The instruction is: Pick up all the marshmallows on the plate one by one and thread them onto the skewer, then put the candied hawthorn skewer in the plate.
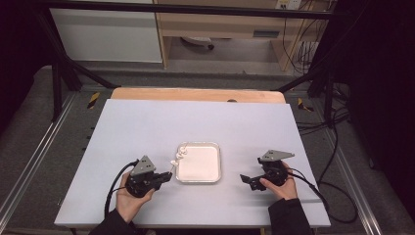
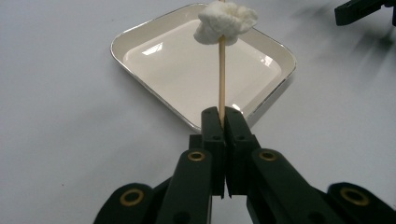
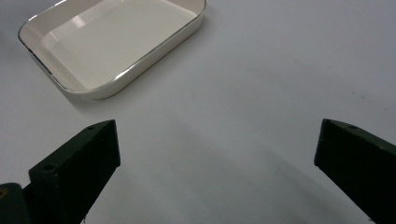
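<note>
A thin wooden skewer (image 2: pixel 222 74) stands up between the jaws of my left gripper (image 2: pixel 223 116), which is shut on its lower end. A clump of white marshmallow (image 2: pixel 225 21) is threaded on the skewer's far end. In the high view the left gripper (image 1: pixel 169 176) sits just left of the white square tray (image 1: pixel 198 166), and the marshmallow (image 1: pixel 180 154) hangs over the tray's left rim. The tray (image 2: pixel 187 70) holds nothing. My right gripper (image 1: pixel 246 180) is to the right of the tray, low over the table. Its jaws stand wide open (image 3: pixel 217 135) with nothing between them.
The tray (image 3: pixel 116 42) has a thin silver rim and lies near the middle of a pale table sheet (image 1: pixel 147 127). A wooden strip (image 1: pixel 195 94) runs along the table's far edge. Black frame bars and cables stand at the sides. The right gripper's tip (image 2: pixel 357 10) shows beyond the tray.
</note>
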